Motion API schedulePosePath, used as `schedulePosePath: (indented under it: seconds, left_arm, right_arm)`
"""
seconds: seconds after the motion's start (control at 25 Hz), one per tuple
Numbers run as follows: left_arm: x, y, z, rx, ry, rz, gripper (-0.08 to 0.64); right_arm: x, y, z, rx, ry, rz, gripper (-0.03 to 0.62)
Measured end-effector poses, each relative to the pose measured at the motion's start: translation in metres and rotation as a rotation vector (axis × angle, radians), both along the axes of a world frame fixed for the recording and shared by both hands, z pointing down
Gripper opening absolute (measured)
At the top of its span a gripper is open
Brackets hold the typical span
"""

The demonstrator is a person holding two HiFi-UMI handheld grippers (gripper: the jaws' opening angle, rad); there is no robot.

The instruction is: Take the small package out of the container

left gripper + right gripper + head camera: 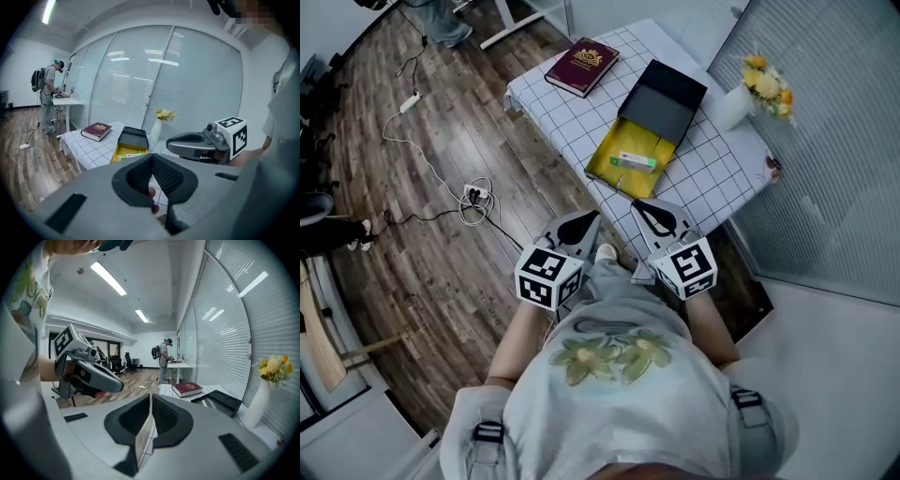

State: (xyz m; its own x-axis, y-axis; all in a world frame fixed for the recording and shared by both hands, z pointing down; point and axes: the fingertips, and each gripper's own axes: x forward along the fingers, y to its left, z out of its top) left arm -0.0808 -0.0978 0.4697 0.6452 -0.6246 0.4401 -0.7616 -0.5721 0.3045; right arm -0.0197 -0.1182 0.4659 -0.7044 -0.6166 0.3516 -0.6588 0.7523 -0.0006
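Far left of the head view: wide wooden floor, open save for a white cable and power strip coiled left of centre.

Further right, a surface under white checked cloth. Runs diagonally from upper centre to right of centre, with its long near edge facing the open floor. At its upper-left corner, a red book, just inside the edge, with bare cloth between it and the next thing.

Right of that, the container: yellow inside, black lid thrown back toward the upper right. Reaches the near edge of the surface with its lower-left corner. Holds the small package, green and white, flat on the yellow bottom, touched by nothing.

Below, off the surface and over the floor, the left gripper at lower centre. Points toward the container, well apart from it, jaws together on nothing. Just right of it, the right gripper, jaws likewise pressed together and empty. Leaves only a narrow gap to its neighbour.

Far right: a white vase of yellow flowers at the right-hand edge of the surface, hard against slatted blinds. Little room on that side.
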Motion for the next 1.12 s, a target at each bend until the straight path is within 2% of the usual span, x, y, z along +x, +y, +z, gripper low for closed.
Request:
schedulePosePath:
  seconds: [0.04,0.16,0.24,0.72,1.12]
  left_arm:
    - [-0.002,-0.007,0.0,-0.002,-0.002,0.003,0.007]
    - [-0.008,-0.021,0.003,-0.004,-0.013,0.015,0.007]
    - [-0.01,-0.028,0.007,-0.012,-0.015,0.024,0.006]
    - [-0.014,-0.058,0.035,-0.093,0.011,0.032,0.006]
    - [-0.017,-0.076,0.055,-0.145,-0.021,0.038,0.007]
  right_arm:
    - [0.001,-0.006,0.004,-0.006,0.018,0.004,0.012]
    - [0.001,-0.022,0.018,-0.037,0.059,0.01,0.094]
    - [0.0,-0.033,0.027,-0.053,0.082,0.012,0.112]
    - [0.008,-0.081,0.064,-0.104,0.173,0.009,0.172]
    - [0.017,-0.111,0.092,-0.103,0.254,-0.047,0.183]
